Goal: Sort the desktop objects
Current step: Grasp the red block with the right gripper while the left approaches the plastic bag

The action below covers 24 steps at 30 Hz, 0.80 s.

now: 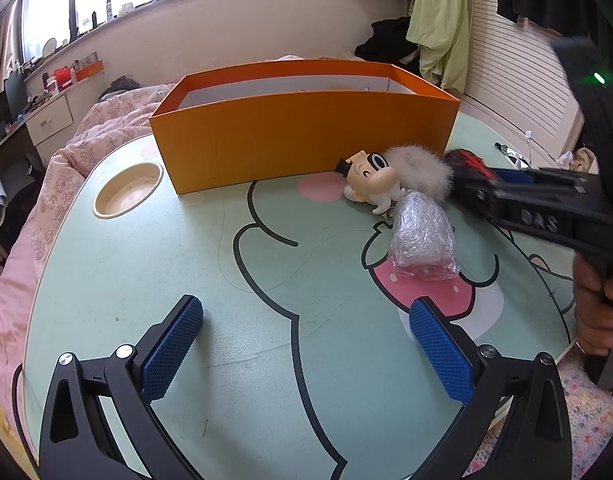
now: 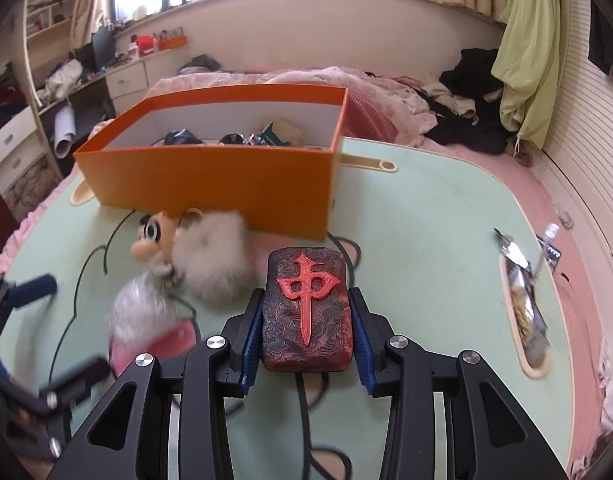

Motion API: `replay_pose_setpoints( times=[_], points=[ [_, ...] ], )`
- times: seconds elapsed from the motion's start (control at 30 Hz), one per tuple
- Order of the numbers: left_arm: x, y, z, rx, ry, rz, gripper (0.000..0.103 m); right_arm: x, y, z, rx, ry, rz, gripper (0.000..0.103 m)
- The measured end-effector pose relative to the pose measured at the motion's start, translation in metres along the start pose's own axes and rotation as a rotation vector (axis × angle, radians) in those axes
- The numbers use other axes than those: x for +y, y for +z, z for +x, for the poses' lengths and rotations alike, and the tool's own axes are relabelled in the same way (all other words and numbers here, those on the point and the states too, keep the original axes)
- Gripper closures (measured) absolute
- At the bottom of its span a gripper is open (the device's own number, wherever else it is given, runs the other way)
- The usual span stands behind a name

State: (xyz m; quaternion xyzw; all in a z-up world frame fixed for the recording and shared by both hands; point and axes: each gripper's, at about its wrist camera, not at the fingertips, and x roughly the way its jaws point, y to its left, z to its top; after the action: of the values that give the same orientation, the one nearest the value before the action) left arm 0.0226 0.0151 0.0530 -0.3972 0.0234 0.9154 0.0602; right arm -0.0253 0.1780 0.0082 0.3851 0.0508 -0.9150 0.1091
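My right gripper (image 2: 306, 296) is shut on a dark red block (image 2: 306, 312) carved with a bright red character, its blue pads pressing both long sides. In the left wrist view that same block (image 1: 468, 162) shows at the right, held just off the table beside a fluffy doll head (image 1: 370, 180). A foil bundle in clear plastic (image 1: 424, 236) lies in front of the doll. Behind them stands the orange box (image 1: 302, 140); several small items (image 2: 234, 138) lie inside it. My left gripper (image 1: 306, 306) is open over the green table (image 1: 146, 260), with nothing between its fingers.
A round cup recess (image 1: 128, 190) sits at the table's left, near the box corner. A snack packet (image 2: 526, 304) lies in a slot at the table's right edge. A person's hand (image 1: 598, 312) holds the right gripper's handle. Bedding and clothes surround the table.
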Motion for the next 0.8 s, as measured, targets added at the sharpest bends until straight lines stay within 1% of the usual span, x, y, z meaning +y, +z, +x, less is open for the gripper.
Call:
replay_pose_setpoints(
  times=[0.1, 0.2, 0.27, 0.33, 0.4, 0.43, 0.47, 0.53, 0.63, 0.7, 0.73, 0.8],
  points=[
    [0.000, 0.000, 0.000, 0.000, 0.000, -0.001, 0.000, -0.011, -0.015, -0.014, -0.001, 0.035, 0.024, 0.065],
    [0.001, 0.000, 0.000, -0.001, 0.000, 0.000, 0.000, -0.014, -0.027, -0.024, -0.010, 0.024, 0.010, 0.065],
    [0.001, 0.000, 0.000, 0.000, 0.000, -0.001, 0.000, -0.013, -0.034, -0.022, 0.000, 0.017, 0.004, 0.065],
    [0.001, 0.000, -0.001, 0.000, 0.000, 0.000, 0.000, -0.012, -0.036, -0.022, -0.014, 0.009, 0.003, 0.065],
    [0.001, 0.002, -0.002, -0.003, -0.025, 0.002, 0.000, -0.011, -0.036, -0.022, -0.014, 0.002, 0.002, 0.064],
    [0.002, 0.003, -0.003, -0.006, -0.036, 0.006, 0.000, -0.011, -0.036, -0.021, -0.014, 0.000, 0.003, 0.062],
    [0.001, 0.004, -0.004, -0.012, -0.044, 0.009, 0.000, -0.012, -0.035, -0.021, -0.014, -0.005, 0.007, 0.057],
    [-0.002, 0.008, -0.007, -0.024, -0.058, 0.027, 0.000, -0.015, -0.035, -0.020, -0.013, -0.009, 0.022, 0.053],
    [-0.013, 0.015, -0.007, -0.033, -0.072, 0.076, 0.000, -0.016, -0.034, -0.020, -0.011, -0.012, 0.024, 0.046],
    [-0.022, 0.021, -0.005, -0.035, -0.074, 0.112, 0.000, -0.016, -0.034, -0.020, -0.008, -0.017, 0.025, 0.039],
    [-0.027, 0.023, -0.004, -0.035, -0.077, 0.128, 0.000, -0.016, -0.035, -0.020, -0.008, -0.019, 0.027, 0.037],
    [-0.036, 0.030, 0.001, -0.033, -0.089, 0.158, 0.000, -0.017, -0.035, -0.020, -0.008, -0.019, 0.028, 0.037]
  ],
)
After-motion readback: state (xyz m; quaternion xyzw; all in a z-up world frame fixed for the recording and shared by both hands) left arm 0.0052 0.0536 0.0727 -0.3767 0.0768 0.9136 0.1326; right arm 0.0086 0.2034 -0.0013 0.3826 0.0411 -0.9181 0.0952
